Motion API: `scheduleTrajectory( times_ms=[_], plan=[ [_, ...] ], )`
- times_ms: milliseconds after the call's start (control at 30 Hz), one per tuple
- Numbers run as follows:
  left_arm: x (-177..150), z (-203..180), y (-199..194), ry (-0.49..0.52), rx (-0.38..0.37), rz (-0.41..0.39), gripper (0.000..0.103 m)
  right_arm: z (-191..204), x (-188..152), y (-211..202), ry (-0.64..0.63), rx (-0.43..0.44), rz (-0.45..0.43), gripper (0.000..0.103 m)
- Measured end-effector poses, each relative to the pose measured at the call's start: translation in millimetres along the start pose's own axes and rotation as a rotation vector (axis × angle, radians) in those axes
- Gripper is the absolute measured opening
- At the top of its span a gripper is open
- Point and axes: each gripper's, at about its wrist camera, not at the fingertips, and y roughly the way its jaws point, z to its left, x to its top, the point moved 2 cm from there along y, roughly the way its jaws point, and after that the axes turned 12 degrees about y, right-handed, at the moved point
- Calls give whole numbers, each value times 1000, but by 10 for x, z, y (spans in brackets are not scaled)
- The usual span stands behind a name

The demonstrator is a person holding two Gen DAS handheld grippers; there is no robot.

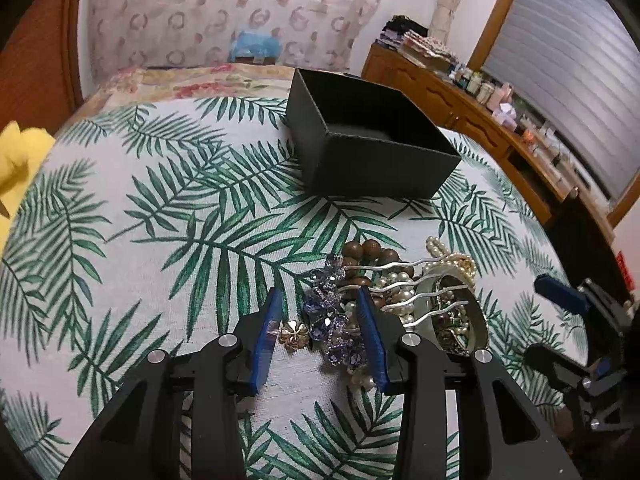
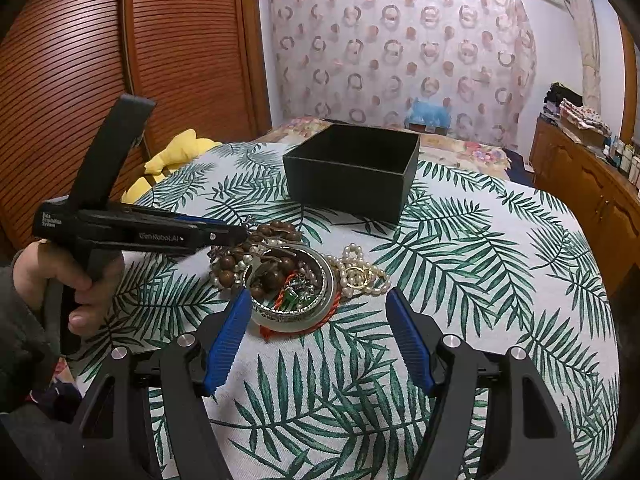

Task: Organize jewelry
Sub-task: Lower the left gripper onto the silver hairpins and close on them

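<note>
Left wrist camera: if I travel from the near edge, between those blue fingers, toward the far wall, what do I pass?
Left gripper, open → gold flower charm → purple crystal hair comb → brown wooden beads → open black box → floral bedspread → patterned curtain.

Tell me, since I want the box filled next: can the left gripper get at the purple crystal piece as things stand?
Probably yes. The left gripper is open, and the purple crystal piece already lies between its fingers, on top of the pile. The silver hair comb seems joined to it and may come along.
</note>
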Motion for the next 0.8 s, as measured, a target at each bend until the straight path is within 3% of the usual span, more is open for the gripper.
scheduleTrajectory(
  times_ms=[33, 167, 500, 733, 800],
  plan=[
    [0, -5, -5, -1, -20, -5, 25, -3, -1, 11, 0, 1, 2, 72],
    [24, -59, -66, 23, 18, -26, 6, -25, -21, 32, 0, 5, 12, 72],
    [17, 18, -223, 28, 84, -64, 5, -10, -6, 84, -12, 11, 29, 70],
    [77, -19, -413, 56, 126, -110, 5, 141, 30, 222, -44, 76, 81, 37],
    [91, -22, -449, 59, 131, -119, 5, 184, 53, 281, -50, 102, 101, 31]
  ],
)
